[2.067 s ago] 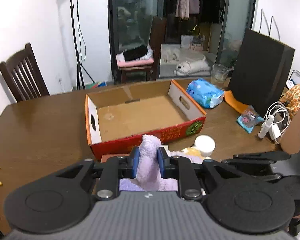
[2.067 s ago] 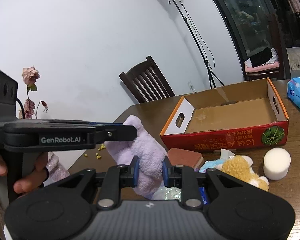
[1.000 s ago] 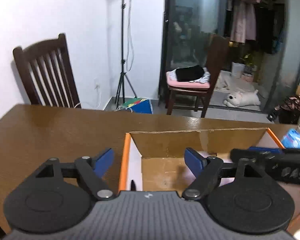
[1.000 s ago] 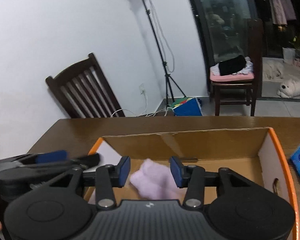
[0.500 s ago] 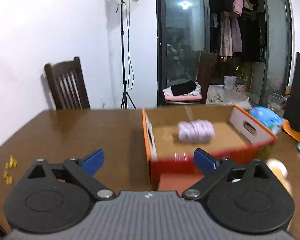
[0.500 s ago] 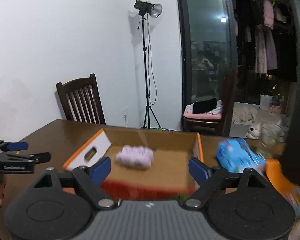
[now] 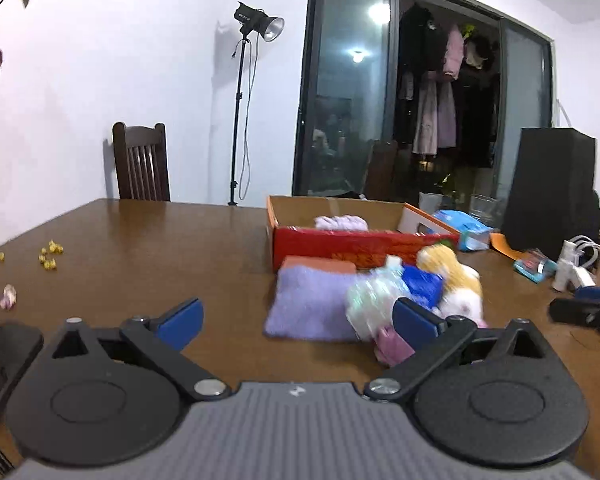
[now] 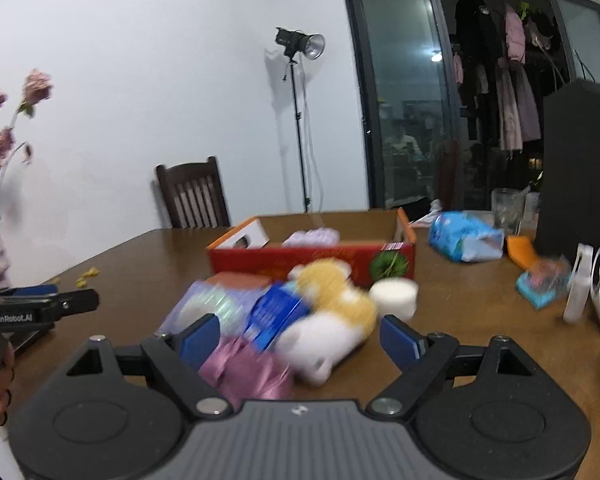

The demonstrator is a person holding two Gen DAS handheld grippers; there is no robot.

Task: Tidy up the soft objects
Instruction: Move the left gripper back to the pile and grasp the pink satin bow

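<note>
Gaping hand-held grippers, left [image 7: 296, 316] and right [image 8: 300, 332], empty.

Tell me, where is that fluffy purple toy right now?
The purple plush toy lies inside the red cardboard box at the table's far side in both views, behind the pile of soft things.

The left wrist camera looked low across the wooden table [image 7: 148, 240] from the pile's left; the right wrist camera faced it nearer, head-on. Both shared the red cardboard box [image 7: 340, 244] [image 8: 312, 258] and studio light [image 7: 258, 24] [image 8: 300, 44].
</note>
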